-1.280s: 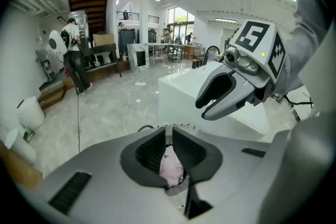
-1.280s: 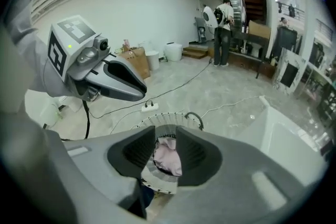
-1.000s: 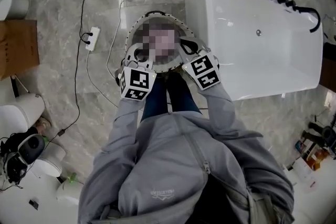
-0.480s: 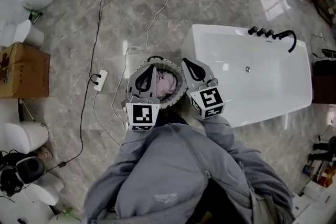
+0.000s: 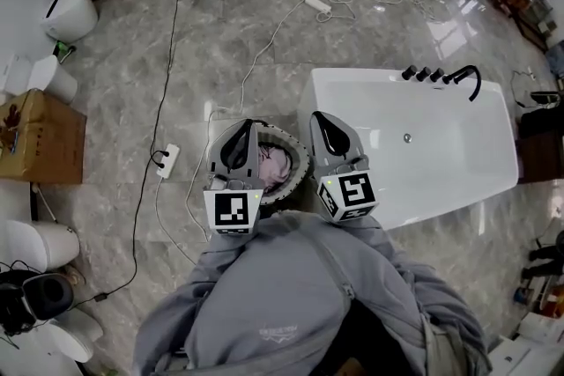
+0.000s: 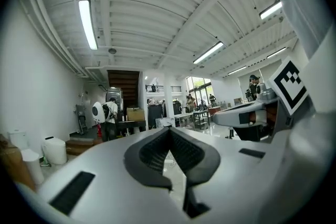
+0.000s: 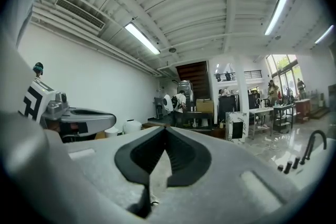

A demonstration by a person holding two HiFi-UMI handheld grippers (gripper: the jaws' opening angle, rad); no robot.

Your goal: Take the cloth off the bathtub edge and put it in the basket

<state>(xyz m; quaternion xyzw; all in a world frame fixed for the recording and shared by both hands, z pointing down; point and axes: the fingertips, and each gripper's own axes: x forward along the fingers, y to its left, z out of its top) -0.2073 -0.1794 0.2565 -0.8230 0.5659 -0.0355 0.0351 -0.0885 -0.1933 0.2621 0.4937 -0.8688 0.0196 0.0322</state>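
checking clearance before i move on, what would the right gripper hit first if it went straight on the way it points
The way looks free nearby. The right gripper, shut and empty, points level across the open room; the first thing in line seems a dark desk far off, depth unclear.

The grey marble floor (image 5: 220, 22) carries a white bathtub (image 5: 379, 77) at the right and a round basket (image 5: 302, 159) just beside its left end. A power strip (image 5: 166, 160) lies left of the basket, with a black cable (image 5: 157, 101) running past it. A second power strip (image 5: 319, 4) lies farther off. A cardboard box (image 5: 35, 136) and white toilets (image 5: 70, 13) stand along the left wall.
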